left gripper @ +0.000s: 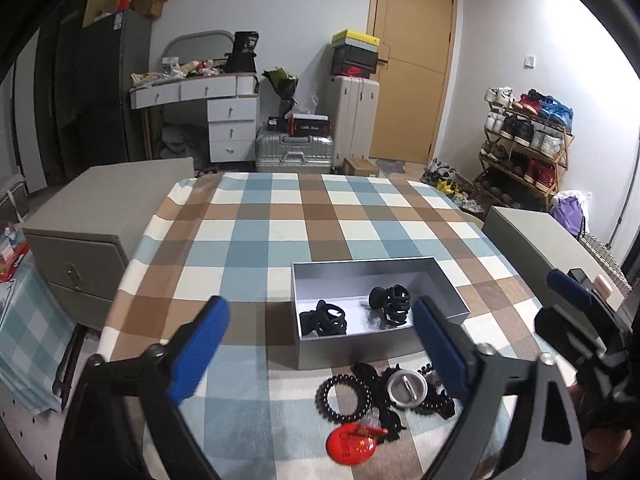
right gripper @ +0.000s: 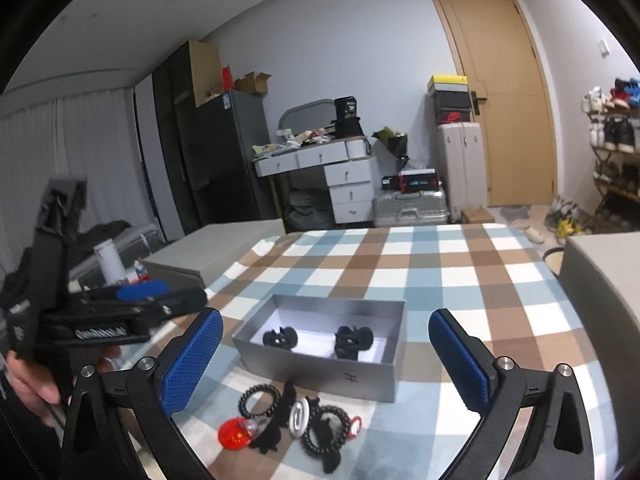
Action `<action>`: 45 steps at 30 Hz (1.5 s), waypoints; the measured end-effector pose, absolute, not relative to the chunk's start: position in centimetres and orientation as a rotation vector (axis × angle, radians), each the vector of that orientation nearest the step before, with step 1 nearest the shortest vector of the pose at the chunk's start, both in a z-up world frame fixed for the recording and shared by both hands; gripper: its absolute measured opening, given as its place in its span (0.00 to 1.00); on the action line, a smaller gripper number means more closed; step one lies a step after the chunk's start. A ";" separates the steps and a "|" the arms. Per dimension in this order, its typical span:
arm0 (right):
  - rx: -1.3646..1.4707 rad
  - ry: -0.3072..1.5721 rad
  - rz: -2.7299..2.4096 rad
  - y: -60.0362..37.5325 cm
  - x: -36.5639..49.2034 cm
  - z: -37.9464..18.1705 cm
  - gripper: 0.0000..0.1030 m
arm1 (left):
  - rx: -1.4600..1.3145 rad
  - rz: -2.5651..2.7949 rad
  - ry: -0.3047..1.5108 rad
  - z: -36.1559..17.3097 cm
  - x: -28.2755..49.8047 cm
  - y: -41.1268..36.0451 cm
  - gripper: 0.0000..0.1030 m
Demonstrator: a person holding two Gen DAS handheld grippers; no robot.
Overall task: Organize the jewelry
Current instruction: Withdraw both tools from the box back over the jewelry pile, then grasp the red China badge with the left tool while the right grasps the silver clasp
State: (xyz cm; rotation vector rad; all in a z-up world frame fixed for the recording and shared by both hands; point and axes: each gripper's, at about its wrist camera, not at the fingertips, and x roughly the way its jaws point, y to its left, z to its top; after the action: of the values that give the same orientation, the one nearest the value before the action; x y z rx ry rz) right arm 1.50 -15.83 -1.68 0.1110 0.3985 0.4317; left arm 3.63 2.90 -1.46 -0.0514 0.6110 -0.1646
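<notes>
Hair things: we see a small pile (right gripper: pixel 296 420) on the checked cloth (right gripper: pixel 400 264), just in front of the gray box (right gripper: pixel 320 364).
In the pile: a black coil ring (left gripper: pixel 340 398), a round silver clip (left gripper: pixel 406 390), a red round pin (left gripper: pixel 352 446), and more black bits.
Already in the box: two black claw clips (left gripper: pixel 390 306), side by side.
Our left gripper (left gripper: pixel 320 352): fingers wide apart, holding nothing.
Our right gripper (right gripper: pixel 324 364): fingers wide apart too, holding nothing.
Which way the pile lies: straight ahead and low, between the blue pads of both grippers. In the left view it sits toward the right pad.
Long way of the pile: we think it runs left to right, along the front wall of the box.
Which hand is nearer: we cannot tell; both look about as close.
What the next move needs: we think one gripper should dip down and forward to one piece, then lift it over the front wall.
What could go wrong: the pieces touch and overlap, so two may come up together.
</notes>
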 end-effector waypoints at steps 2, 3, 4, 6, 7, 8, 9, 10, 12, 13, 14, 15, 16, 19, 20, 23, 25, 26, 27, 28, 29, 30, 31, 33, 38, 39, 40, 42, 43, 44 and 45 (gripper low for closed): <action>0.096 0.405 0.431 -15.6 0.9 -1.9 1.00 | -0.047 -0.151 0.591 -1.5 2.8 3.0 0.98; 0.089 0.403 0.426 -15.6 0.6 -2.0 1.00 | -0.048 -0.144 0.581 -1.6 2.5 3.2 0.99; 0.082 0.398 0.417 -15.5 0.2 -2.1 1.00 | -0.048 -0.140 0.579 -1.8 2.2 3.4 0.99; 0.067 0.391 0.403 -15.4 -0.5 -2.4 1.00 | -0.054 -0.128 0.595 -2.6 2.0 3.8 0.99; 0.061 0.388 0.401 -15.4 -0.7 -2.5 1.00 | -0.057 -0.124 0.602 -3.0 1.9 3.9 0.99; 0.053 0.386 0.393 -15.3 -1.0 -2.7 1.00 | -0.052 -0.119 0.606 -3.3 1.5 3.9 0.99; 0.048 0.388 0.387 -15.2 -1.1 -2.8 1.00 | -0.036 -0.115 0.611 -3.9 1.3 3.9 0.99; 0.045 0.392 0.383 -15.1 -1.3 -3.0 1.00 | -0.023 -0.115 0.614 -4.2 1.1 3.9 0.99; 0.040 0.401 0.381 -15.0 -1.4 -3.4 1.00 | 0.011 -0.113 0.624 -5.2 0.4 3.7 0.99; 0.042 0.407 0.377 -14.9 -1.5 -3.6 1.00 | 0.019 -0.119 0.630 -5.4 0.1 3.6 0.99; 0.048 0.417 0.376 -14.9 -1.5 -3.9 1.00 | 0.022 -0.129 0.636 -5.6 -0.1 3.6 0.99; 0.057 0.425 0.381 -14.9 -1.6 -4.1 1.00 | 0.018 -0.144 0.646 -6.0 -0.2 3.6 0.99; 0.074 0.433 0.387 -15.0 -1.6 -4.4 1.00 | 0.014 -0.155 0.655 -6.2 -0.5 3.7 0.99; 0.090 0.454 0.395 -15.0 -1.7 -4.9 1.00 | -0.002 -0.195 0.701 -7.1 -0.4 3.5 0.99; 0.084 0.460 0.396 -14.8 -1.7 -5.1 1.00 | 0.000 -0.202 0.710 -7.4 -0.5 3.3 0.99; 0.063 0.468 0.397 -14.5 -1.9 -5.4 1.00 | 0.024 -0.221 0.737 -8.4 -0.5 3.0 0.99; 0.054 0.470 0.395 -14.3 -2.1 -5.5 1.00 | 0.032 -0.233 0.762 -9.0 -0.4 2.7 0.99; 0.050 0.472 0.392 -14.3 -2.2 -5.6 1.00 | 0.029 -0.246 0.777 -9.3 -0.4 2.6 0.99; 0.050 0.477 0.391 -14.3 -2.2 -5.7 1.00 | 0.024 -0.259 0.791 -9.6 -0.3 2.6 0.99; 0.054 0.482 0.391 -14.4 -2.1 -5.8 1.00 | 0.021 -0.267 0.801 -9.8 -0.2 2.6 0.99; 0.061 0.489 0.391 -14.4 -2.1 -5.9 1.00 | 0.018 -0.277 0.815 -10.0 -0.1 2.5 0.99; 0.065 0.494 0.390 -14.5 -2.1 -6.0 1.00 | 0.016 -0.284 0.822 -10.2 -0.2 2.4 0.99; 0.070 0.499 0.388 -14.6 -2.0 -6.1 1.00 | 0.017 -0.291 0.834 -10.5 -0.1 2.2 0.99; 0.072 0.504 0.384 -14.6 -2.1 -6.3 1.00 | 0.018 -0.305 0.857 -10.8 0.1 2.1 0.98; 0.073 0.508 0.384 -14.7 -2.0 -6.5 1.00 | 0.022 -0.326 0.867 -10.5 0.1 1.8 0.98; 0.074 0.510 0.384 -14.7 -2.0 -6.6 1.00 | 0.027 -0.334 0.872 -10.6 0.3 1.7 0.97; 0.075 0.512 0.384 -14.8 -2.0 -6.6 1.00 | 0.033 -0.343 0.879 -10.8 0.5 1.5 0.96; 0.079 0.508 0.391 -14.9 -2.1 -6.7 1.00 | 0.064 -0.367 0.911 -11.1 0.8 1.1 0.93; 0.084 0.504 0.396 -15.0 -2.1 -6.7 1.00 | 0.088 -0.378 0.908 -11.1 0.9 1.0 0.91; 0.088 0.501 0.399 -15.1 -2.1 -6.7 1.00 | 0.110 -0.390 0.908 -11.1 0.9 0.8 0.90; 0.092 0.500 0.401 -15.2 -2.2 -6.7 1.00 | 0.123 -0.403 0.906 -11.1 0.8 0.6 0.88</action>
State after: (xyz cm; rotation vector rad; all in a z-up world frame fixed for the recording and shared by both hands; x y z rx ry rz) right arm -2.17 -15.18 -6.75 0.0918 0.5003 0.4015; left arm 0.81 0.64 -11.09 0.1229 0.9064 -0.4033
